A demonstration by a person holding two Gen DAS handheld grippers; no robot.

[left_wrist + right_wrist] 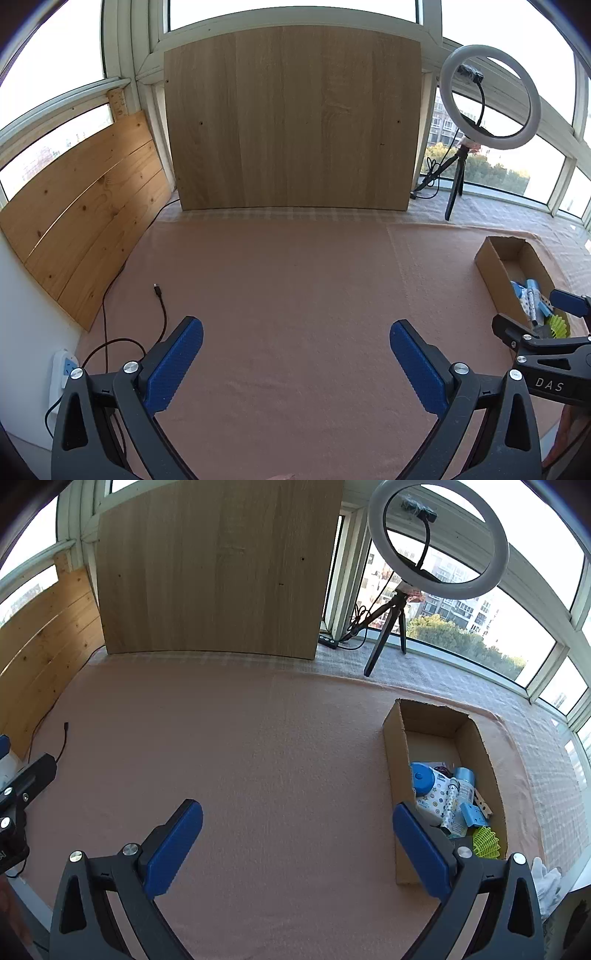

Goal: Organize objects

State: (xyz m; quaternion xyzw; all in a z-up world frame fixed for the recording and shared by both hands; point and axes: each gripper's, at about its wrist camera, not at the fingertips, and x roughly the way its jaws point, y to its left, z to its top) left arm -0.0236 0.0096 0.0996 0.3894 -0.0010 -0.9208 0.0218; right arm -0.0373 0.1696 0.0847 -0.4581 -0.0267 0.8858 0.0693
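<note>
Pink cloth-covered worktop (pixel 258 757) carries nothing loose; open brown cardboard box (pixel 393 746) sits at its right side, with the blue, patterned and yellow-green small objects (pixel 448 797) piled in its near end. Both tools spread and holding nothing: left tool (pixel 295 363) over bare cloth, right tool (pixel 297 843) just left of the box. Judgement: sorting looks finished; if another item goes in, lower it over the free far end and avoid clipping the box wall.

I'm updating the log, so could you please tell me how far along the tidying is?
Looks nearly done: the small items, including a blue round container and a yellow-green ribbed piece, lie in the brown cardboard box. Both the left hand-held gripper and right hand-held gripper are open and empty. Nothing loose shows on the pink cloth.
</note>
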